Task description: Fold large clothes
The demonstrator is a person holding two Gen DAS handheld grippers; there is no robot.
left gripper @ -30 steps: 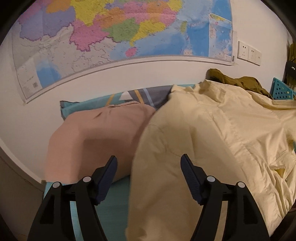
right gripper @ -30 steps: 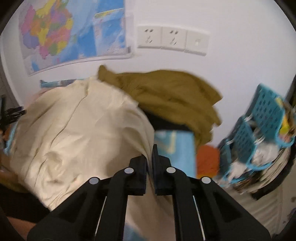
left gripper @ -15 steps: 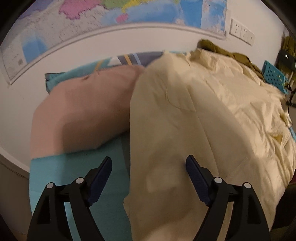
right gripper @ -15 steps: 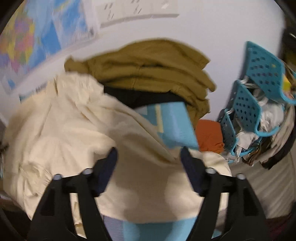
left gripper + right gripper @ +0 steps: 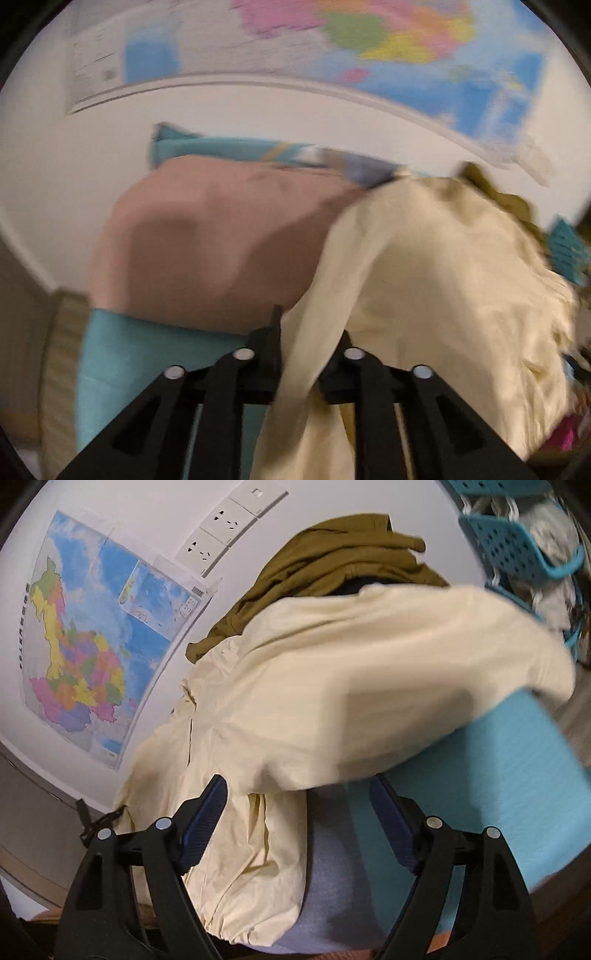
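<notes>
L claw point(image 5: 308, 338) pinching 1 cream shirt point(image 5: 443, 288) (just closed); R claw point(image 5: 299, 812) spread

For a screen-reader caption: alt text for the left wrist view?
Blurred: the left hand-held gripper is closed on a fold of a cream shirt, beside a pink garment on a teal sheet, map behind.

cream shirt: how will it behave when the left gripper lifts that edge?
Probably very floppy: the cream shirt already drapes in soft folds and hangs as a narrow strip through the left gripper, whose jaws have just been closing on it. Likely light for its size. The thin fabric may slip or bunch.
</notes>
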